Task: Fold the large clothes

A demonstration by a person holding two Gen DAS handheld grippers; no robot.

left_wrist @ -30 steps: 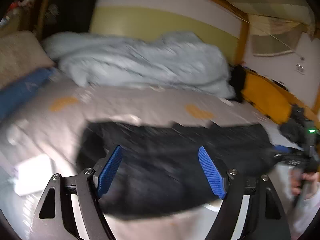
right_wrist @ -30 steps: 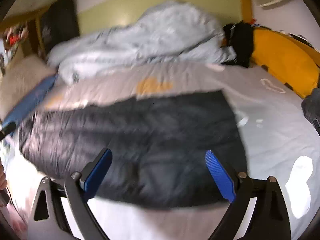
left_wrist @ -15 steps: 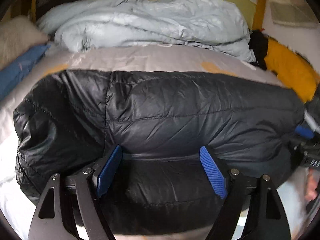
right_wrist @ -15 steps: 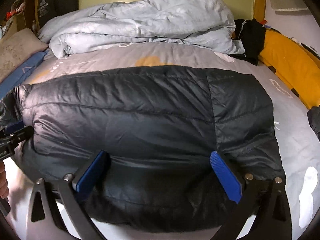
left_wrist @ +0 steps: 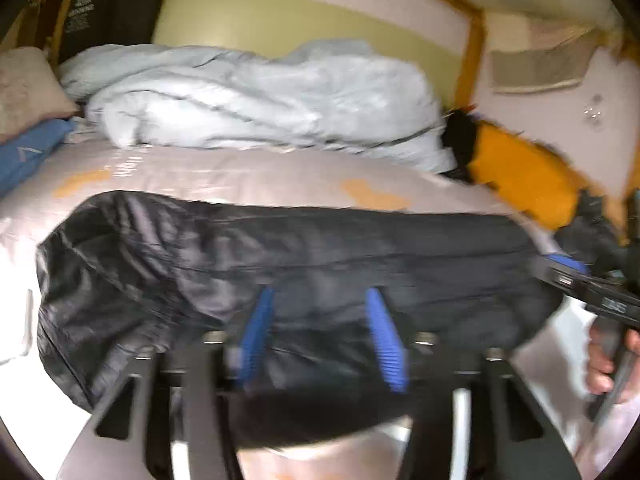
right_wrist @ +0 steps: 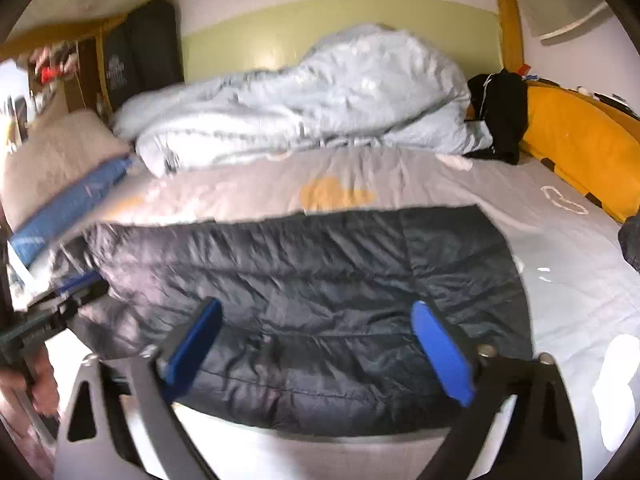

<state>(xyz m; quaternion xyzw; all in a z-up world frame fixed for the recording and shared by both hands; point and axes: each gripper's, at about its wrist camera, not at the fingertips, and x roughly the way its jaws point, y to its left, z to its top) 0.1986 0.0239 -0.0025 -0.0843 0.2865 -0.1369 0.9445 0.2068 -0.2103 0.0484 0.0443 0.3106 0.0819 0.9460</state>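
Black quilted jacket [right_wrist: 312, 300] lies folded into a wide band across the near part of the bed [right_wrist: 560, 240], long axis running 9 to 3 o'clock.

Left hand-held gripper [left_wrist: 320, 332]: the jacket's near edge lies between its blue pads [left_wrist: 256, 332], garment extending from there toward 12, 10 and 2 o'clock. The jaws have just been closing and stand narrow, with a fold of jacket between them; motion blur hides whether the pads press on the cloth, so cannot tell if it is gripped.

Right hand-held gripper [right_wrist: 316, 348]: jaws spread wide, having just narrowed a little, the jacket's near edge between the pads, no pinch visible. In the left wrist view it appears at 3 o'clock, by the jacket's right end, with the person's hand [left_wrist: 604, 360] on its handle.

Versus half a second ago: the left jaws are much narrower; in both views the jacket fills less of the frame and more of the wall above the bed shows. The jacket keeps the same folded shape.

Pale blue duvet [right_wrist: 300, 100] bunched at 12 o'clock, beyond the jacket and apart from it; yellow cushion [right_wrist: 580, 140] at 2 o'clock
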